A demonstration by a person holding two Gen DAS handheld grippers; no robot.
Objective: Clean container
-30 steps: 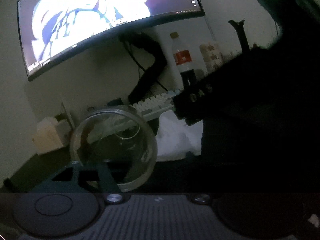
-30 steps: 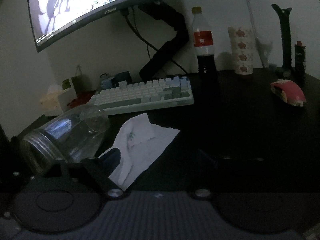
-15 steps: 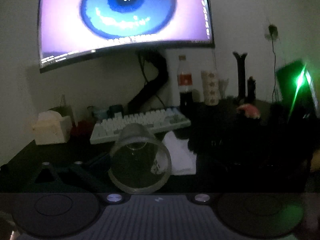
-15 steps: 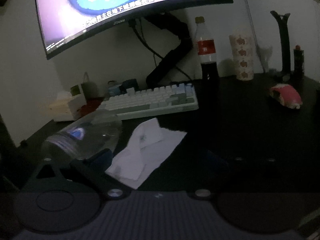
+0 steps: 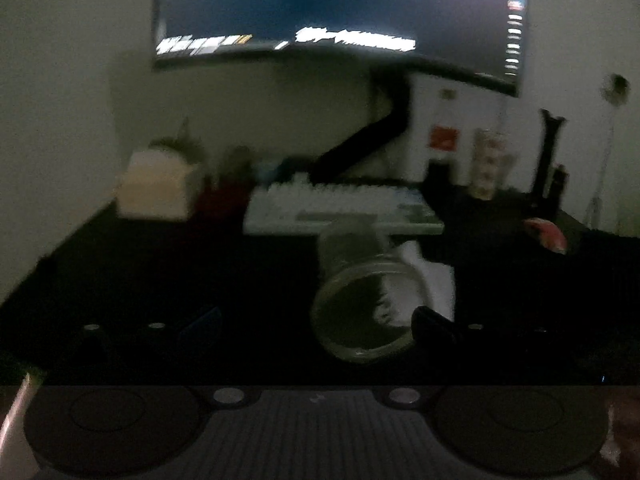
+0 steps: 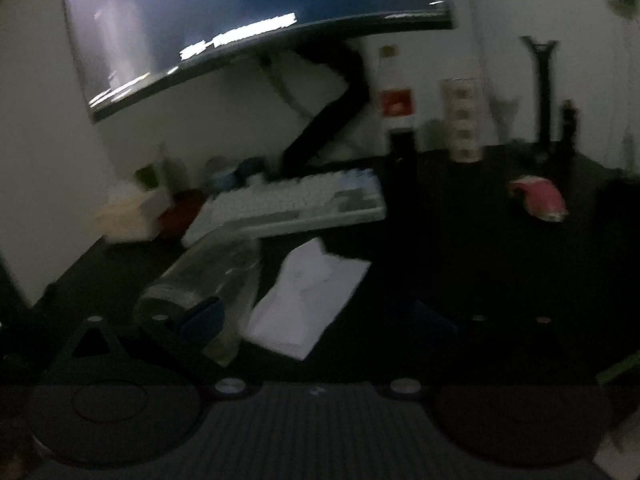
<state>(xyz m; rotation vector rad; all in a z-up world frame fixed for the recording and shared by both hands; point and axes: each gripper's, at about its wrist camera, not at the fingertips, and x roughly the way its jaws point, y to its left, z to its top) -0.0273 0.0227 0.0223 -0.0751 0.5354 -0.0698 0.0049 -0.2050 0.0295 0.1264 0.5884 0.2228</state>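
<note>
A clear glass jar (image 5: 362,300) lies on its side on the dark desk, its open mouth toward my left gripper (image 5: 316,324). That gripper is open and empty, with the jar's mouth just inside its right finger. In the right wrist view the jar (image 6: 208,280) lies at the lower left, behind the left finger of my right gripper (image 6: 316,320), which is open and empty. A white cloth (image 6: 308,300) lies flat on the desk just right of the jar; it also shows in the left wrist view (image 5: 432,276). Both views are dark and blurred.
A white keyboard (image 6: 292,204) lies behind the jar under a curved monitor (image 6: 240,12) on a black arm. A cola bottle (image 6: 398,120), a patterned cup (image 6: 462,120) and a pink object (image 6: 538,196) stand at the right. A tissue box (image 5: 158,184) stands at the left.
The left gripper has let go of the jar and drawn back and left; the jar now lies on the desk. The right gripper has pulled back a little from the cloth.
</note>
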